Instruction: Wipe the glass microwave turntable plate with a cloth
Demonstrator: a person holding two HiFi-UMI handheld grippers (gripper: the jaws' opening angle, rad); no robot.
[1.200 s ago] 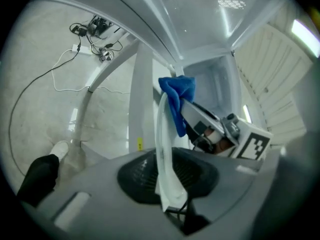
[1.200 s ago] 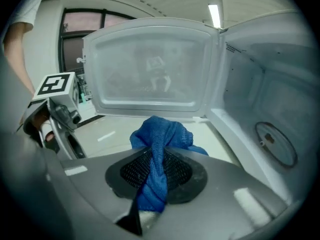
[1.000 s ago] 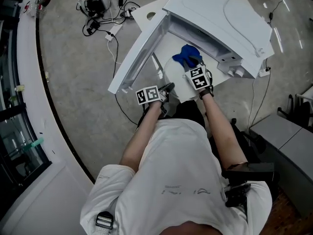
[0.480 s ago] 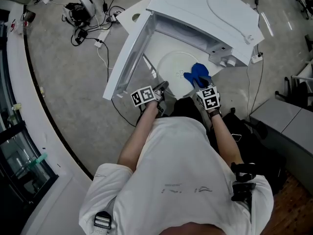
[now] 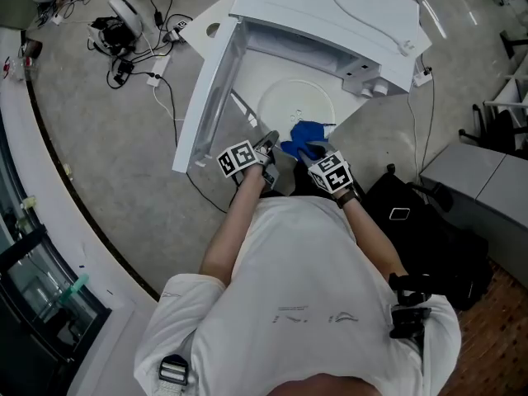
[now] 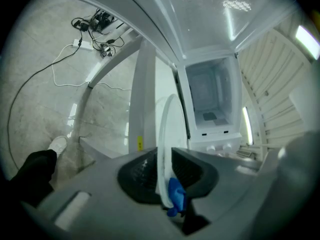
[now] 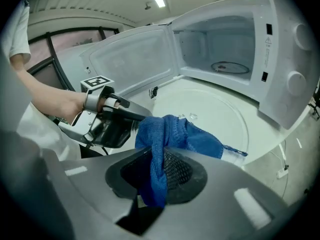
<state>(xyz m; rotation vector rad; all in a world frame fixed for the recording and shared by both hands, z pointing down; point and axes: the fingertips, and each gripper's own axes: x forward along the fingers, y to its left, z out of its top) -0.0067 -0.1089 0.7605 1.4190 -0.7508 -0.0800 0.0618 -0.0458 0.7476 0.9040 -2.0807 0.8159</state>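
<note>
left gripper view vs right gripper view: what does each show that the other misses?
Left only: the left gripper clamped on the plate rim, seen edge-on; floor cables.
Right only: the right gripper pinching the blue cloth over the plate's face; the left gripper seen from outside.
Both: plate, a bit of blue cloth, the open microwave.

Blue cloth (image 7: 170,134), white microwave (image 5: 330,11)

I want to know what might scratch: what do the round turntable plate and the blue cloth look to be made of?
The turntable plate looks like glass. It is smooth and glossy, with a pale, translucent body and a moulded ring near its rim. It could also be clear plastic, going by look alone. The blue cloth is a soft, matte fabric, perhaps microfibre. It has a fuzzy weave and folds limply.
</note>
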